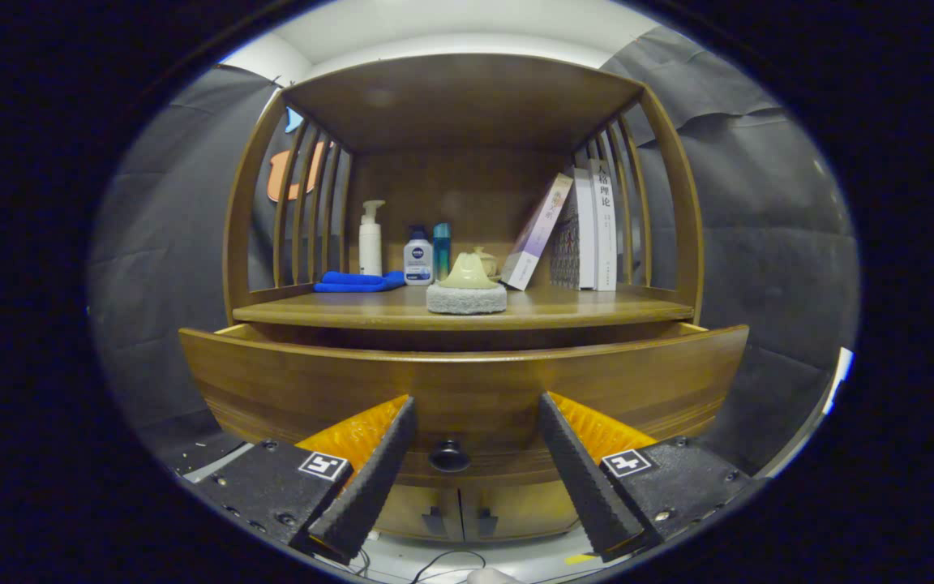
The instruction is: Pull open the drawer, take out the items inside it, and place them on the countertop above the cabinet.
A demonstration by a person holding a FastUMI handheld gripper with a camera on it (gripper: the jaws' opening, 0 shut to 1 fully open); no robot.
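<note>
Polished wooden drawer (459, 389) with a dark glossy knob (449, 456); smooth wooden surface (580, 308) holds a soft blue cloth (357, 281), plastic bottles (370, 239), paper books (593, 227), a rough grey sponge (466, 298).

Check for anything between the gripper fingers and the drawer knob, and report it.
Nothing visible stands in the way. The gripper is open, and the drawer knob sits in the gap between its fingers, on the drawer front, which looks pulled partly out under the countertop.
</note>
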